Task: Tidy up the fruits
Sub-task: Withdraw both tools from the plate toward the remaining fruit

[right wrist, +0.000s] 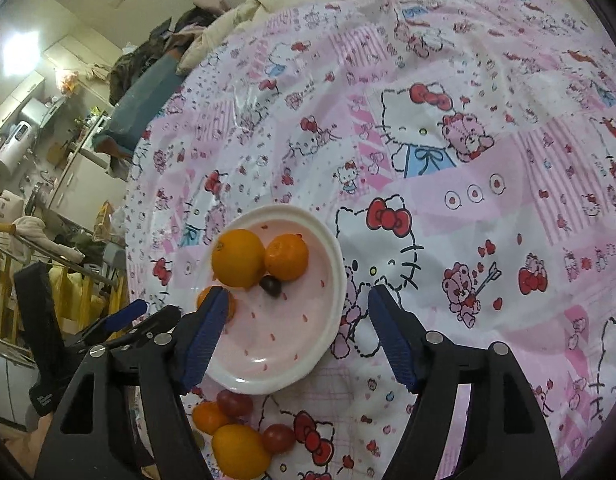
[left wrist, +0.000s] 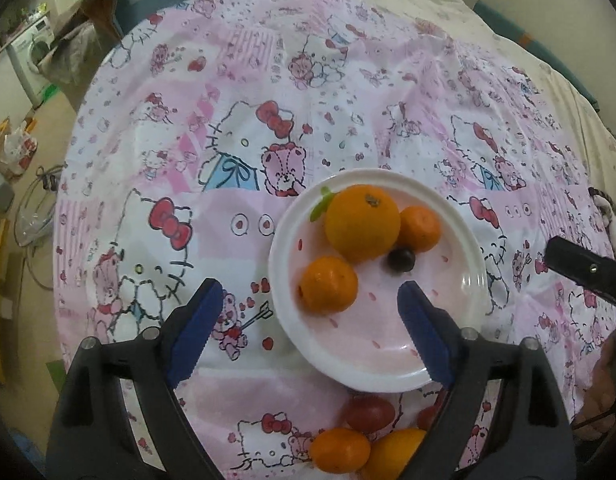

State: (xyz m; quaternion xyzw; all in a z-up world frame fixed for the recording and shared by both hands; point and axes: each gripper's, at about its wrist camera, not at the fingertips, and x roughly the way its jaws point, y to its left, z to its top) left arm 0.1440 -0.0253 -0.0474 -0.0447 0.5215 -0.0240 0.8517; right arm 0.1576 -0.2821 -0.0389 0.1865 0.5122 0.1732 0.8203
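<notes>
Four fruits sit in the plate (left wrist: 474, 276): one orange (left wrist: 362, 222), two mandarins (left wrist: 329, 285) and a dark grape (left wrist: 401, 259). At its 6 o'clock, on the cloth (left wrist: 236, 80), lie more fruits (right wrist: 238, 426), partly cut off. Left gripper (left wrist: 308, 320) and right gripper (right wrist: 294, 320) gape, holding nothing.

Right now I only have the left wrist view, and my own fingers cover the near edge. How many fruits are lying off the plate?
Observer: Four in the right wrist view: a small orange, a bigger yellow-orange fruit, a far tomato and a near tomato.
Operator: Is the right tool open? I only see its edge.
Observer: Open, and nothing is gripped. The right gripper straddles the plate rim, with one finger over the plate and the other over the cloth.
</notes>
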